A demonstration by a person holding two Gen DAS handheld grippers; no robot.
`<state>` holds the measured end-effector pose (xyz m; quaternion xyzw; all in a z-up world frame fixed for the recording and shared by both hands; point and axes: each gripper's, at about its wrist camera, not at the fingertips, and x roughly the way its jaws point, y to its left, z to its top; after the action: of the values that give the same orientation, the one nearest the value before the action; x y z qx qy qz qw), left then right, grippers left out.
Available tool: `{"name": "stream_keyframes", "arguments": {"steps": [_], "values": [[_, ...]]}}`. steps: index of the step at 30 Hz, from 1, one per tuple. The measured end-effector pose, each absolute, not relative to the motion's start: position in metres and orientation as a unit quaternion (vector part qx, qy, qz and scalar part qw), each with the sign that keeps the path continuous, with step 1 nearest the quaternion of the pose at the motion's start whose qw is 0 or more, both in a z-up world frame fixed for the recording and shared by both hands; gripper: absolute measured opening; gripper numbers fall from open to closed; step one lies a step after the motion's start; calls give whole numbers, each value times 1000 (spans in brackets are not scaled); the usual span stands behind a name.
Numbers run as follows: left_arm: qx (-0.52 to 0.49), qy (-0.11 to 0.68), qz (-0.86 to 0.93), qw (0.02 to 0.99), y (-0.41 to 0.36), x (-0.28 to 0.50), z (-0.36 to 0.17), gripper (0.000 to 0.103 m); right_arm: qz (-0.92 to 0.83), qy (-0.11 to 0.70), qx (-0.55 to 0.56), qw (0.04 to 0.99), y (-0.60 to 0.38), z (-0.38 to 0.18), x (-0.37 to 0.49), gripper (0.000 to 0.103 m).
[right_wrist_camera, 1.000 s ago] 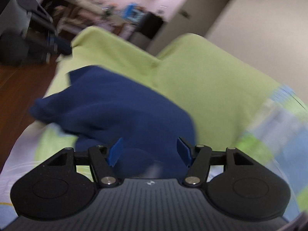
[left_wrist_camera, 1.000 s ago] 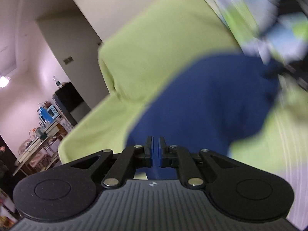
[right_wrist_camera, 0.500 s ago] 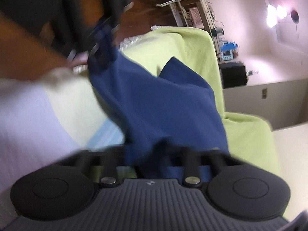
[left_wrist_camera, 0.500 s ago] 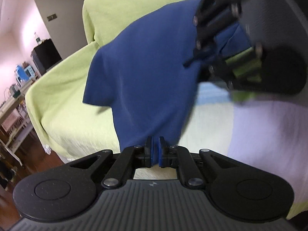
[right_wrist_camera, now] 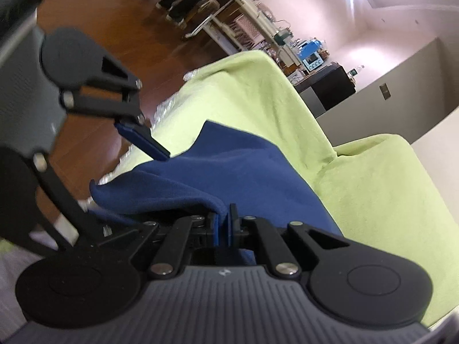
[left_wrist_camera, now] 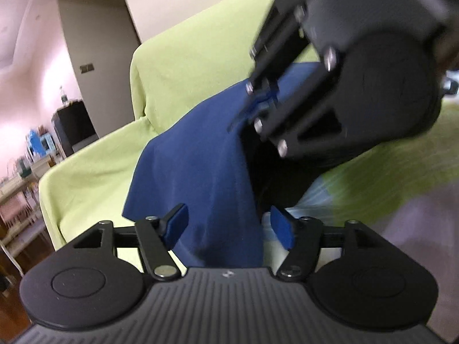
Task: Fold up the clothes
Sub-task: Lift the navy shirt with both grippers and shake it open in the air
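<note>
A dark blue garment [left_wrist_camera: 200, 177] lies over a lime-green covered sofa [left_wrist_camera: 183, 66]. My left gripper [left_wrist_camera: 229, 226] is open, and the cloth hangs loose between its blue pads without being pinched. My right gripper [right_wrist_camera: 223, 226] is shut on an edge of the blue garment [right_wrist_camera: 229, 169] and holds it up. The right gripper also shows in the left wrist view [left_wrist_camera: 264, 97], above and to the right, pinching the cloth. The open left gripper shows in the right wrist view at the left, with one blue pad [right_wrist_camera: 143, 140] near the cloth.
The sofa's green cover [right_wrist_camera: 373, 189] runs across the seat, arm and back. A patterned white, blue and green sheet [left_wrist_camera: 387, 189] lies at the right. A wooden floor [right_wrist_camera: 120, 28], a cluttered shelf [right_wrist_camera: 258, 34] and a black cabinet [left_wrist_camera: 73, 126] stand beyond the sofa.
My left gripper has opened and let go of the blue garment. My right gripper has closed on the garment's edge and now holds it up close to the left gripper.
</note>
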<state>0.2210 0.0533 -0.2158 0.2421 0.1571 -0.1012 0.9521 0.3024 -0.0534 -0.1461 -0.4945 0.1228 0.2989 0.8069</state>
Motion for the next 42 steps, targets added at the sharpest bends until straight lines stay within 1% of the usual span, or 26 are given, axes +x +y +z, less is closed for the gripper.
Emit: {"name": "stream_keyframes", "arguments": {"steps": [1,2,4,5,6,7,8,9,12,15,19,21,22,25,27,28,29,31,32,33,36,37,38,40,42], "values": [[243,157,-102,952,55,226,-216,35,303,120,-485,811,-54,-142,304,3],[242,156,-105,952,59,237,-212,5,307,117,-475,816,-55,-138,305,3],[244,150,-101,953,65,249,-206,4,300,116,-462,826,-58,-136,309,3],[249,128,-85,956,70,252,-196,4,288,114,-458,833,-59,-137,312,6],[250,103,-74,960,76,253,-183,4,265,107,-453,844,-62,-138,313,26],[246,90,-70,963,81,254,-174,4,237,99,-448,857,-65,-140,312,51],[238,65,-62,967,88,256,-154,5,204,89,-441,869,-69,-143,312,58],[237,46,-58,969,92,257,-138,5,169,87,-437,879,-73,-148,312,61],[250,8,-47,967,95,272,-96,6,90,111,-414,899,-89,-155,322,61],[267,-11,-32,963,92,289,-70,6,25,126,-386,914,-107,-156,332,62],[254,-10,-29,967,91,310,-49,7,-31,150,-320,935,-142,-142,353,62],[247,-7,-26,969,91,318,-45,7,-41,167,-317,933,-149,-142,361,62],[243,-6,-24,970,90,322,-43,7,-43,177,-328,927,-150,-144,364,60],[239,-4,-21,971,88,327,-39,7,0,171,-339,925,-147,-150,352,59],[240,-4,-18,971,86,328,-39,7,0,185,-365,913,-144,-162,350,59],[241,-4,-17,970,85,327,-39,7,-17,190,-380,905,-143,-169,353,54],[244,-4,-16,970,85,327,-39,7,-26,193,-373,907,-147,-170,359,48],[251,-4,-12,968,86,328,-40,7,-29,194,-334,922,-156,-162,371,25],[258,-1,-9,966,86,329,-43,7,-30,194,-315,928,-161,-157,377,19],[262,2,-6,965,86,330,-45,7,-32,192,-306,932,-164,-153,381,5],[279,7,7,960,82,337,-44,7,-61,162,-293,940,-177,-137,389,3],[282,5,11,959,80,339,-41,7,-84,133,-291,944,-181,-125,387,3],[285,2,15,959,79,341,-37,7,-114,96,-286,947,-186,-108,383,3],[279,-16,23,960,75,337,-21,7,-146,48,-265,952,-196,-73,373,2],[265,-43,30,963,70,327,10,7,-154,17,-247,957,-206,-32,362,2]]}}
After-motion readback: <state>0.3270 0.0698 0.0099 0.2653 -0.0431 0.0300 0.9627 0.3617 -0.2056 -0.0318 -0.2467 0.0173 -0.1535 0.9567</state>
